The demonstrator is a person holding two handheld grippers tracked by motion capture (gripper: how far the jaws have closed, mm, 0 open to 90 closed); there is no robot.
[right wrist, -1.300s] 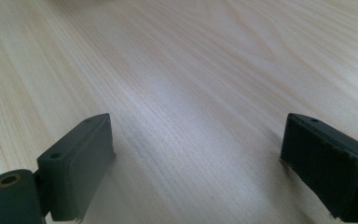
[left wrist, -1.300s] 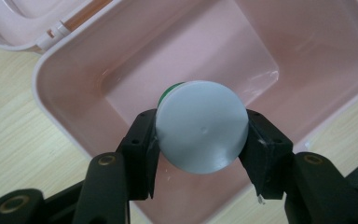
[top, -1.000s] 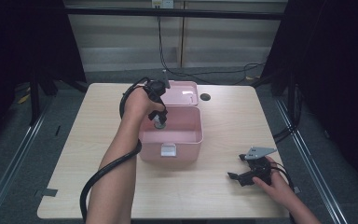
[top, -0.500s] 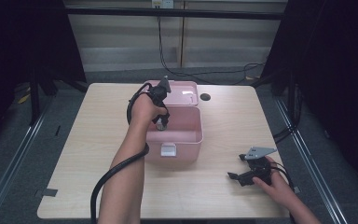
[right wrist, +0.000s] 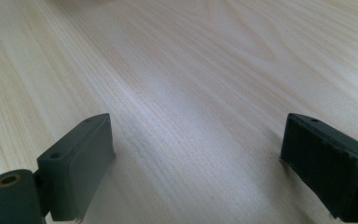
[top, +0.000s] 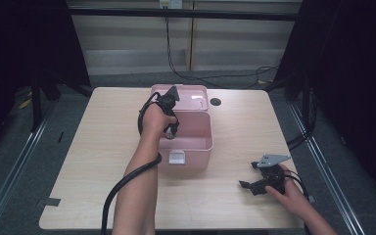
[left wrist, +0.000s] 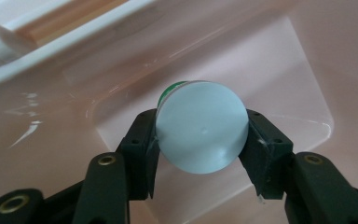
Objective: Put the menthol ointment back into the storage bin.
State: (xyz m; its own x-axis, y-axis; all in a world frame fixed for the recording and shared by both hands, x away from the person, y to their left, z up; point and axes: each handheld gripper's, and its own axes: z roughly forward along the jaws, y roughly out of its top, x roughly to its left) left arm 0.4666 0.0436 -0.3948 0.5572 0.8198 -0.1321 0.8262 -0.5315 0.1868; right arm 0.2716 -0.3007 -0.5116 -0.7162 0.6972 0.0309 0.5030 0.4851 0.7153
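Gripping pale disc (left wrist: 200, 133) over pink box (top: 196, 142): left tongs (left wrist: 200, 140) | right tongs (right wrist: 196, 168) apart, above table (right wrist: 191, 70)

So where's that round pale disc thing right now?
The disc sits clamped between the left gripper's jaws in the left gripper view, held over the inside of the pink box at mid-table.
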